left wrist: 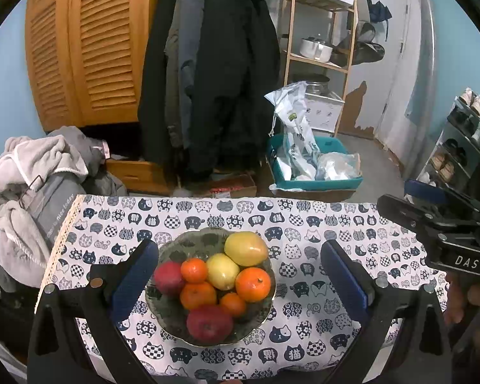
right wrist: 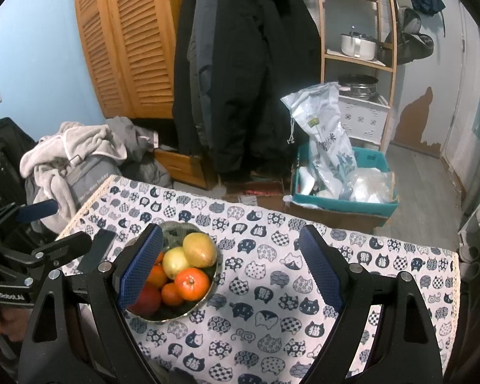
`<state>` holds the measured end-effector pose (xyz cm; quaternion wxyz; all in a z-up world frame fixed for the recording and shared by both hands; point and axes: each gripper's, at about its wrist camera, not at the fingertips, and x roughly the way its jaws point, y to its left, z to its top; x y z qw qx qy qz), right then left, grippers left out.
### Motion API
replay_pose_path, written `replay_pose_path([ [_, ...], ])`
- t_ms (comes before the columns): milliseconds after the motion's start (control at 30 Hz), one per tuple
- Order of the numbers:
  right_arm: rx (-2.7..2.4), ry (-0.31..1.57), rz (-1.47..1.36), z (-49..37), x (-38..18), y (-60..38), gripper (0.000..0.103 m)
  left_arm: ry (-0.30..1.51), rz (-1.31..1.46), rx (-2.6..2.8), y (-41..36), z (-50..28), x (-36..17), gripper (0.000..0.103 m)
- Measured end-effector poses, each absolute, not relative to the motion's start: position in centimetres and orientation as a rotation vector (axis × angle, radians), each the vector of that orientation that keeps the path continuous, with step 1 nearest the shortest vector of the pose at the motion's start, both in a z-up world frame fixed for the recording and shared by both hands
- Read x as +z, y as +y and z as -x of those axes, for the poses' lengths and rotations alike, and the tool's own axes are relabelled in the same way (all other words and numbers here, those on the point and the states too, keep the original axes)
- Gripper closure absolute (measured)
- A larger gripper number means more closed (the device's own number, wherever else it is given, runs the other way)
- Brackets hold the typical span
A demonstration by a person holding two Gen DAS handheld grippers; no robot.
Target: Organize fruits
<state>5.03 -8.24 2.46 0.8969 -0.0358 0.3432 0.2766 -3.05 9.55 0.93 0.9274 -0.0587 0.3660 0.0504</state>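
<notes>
A green plate point(left wrist: 163, 249) on the cat-print tablecloth point(left wrist: 320, 220) holds a heap of fruit: a yellow-green mango point(left wrist: 245, 248), a lemon point(left wrist: 222, 271), several oranges point(left wrist: 252, 284) and two red apples point(left wrist: 209, 323). My left gripper point(left wrist: 238, 275) is open, held above the table with the plate framed between its blue pads. In the right wrist view the same plate point(right wrist: 218, 270) and mango point(right wrist: 199, 249) lie at the left. My right gripper point(right wrist: 231, 270) is open over bare cloth, its left pad point(right wrist: 140, 272) covering part of the fruit.
Beyond the table's far edge stand dark coats point(left wrist: 214, 70), a wooden louvred wardrobe point(left wrist: 86, 44), a bamboo shelf point(left wrist: 320, 32) and a teal box with plastic bags point(left wrist: 313, 163). A pile of grey clothes point(left wrist: 31, 185) lies at the left. The cloth to the plate's right is bare.
</notes>
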Motion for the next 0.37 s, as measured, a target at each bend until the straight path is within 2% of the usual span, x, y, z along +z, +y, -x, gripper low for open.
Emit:
replay_pose_path([
  [367, 0.571, 0.711, 0.073, -5.12, 2.55, -8.07, 0.017, 0.750, 0.109, 0.102, 9.46, 3.08, 0.94, 0.001],
])
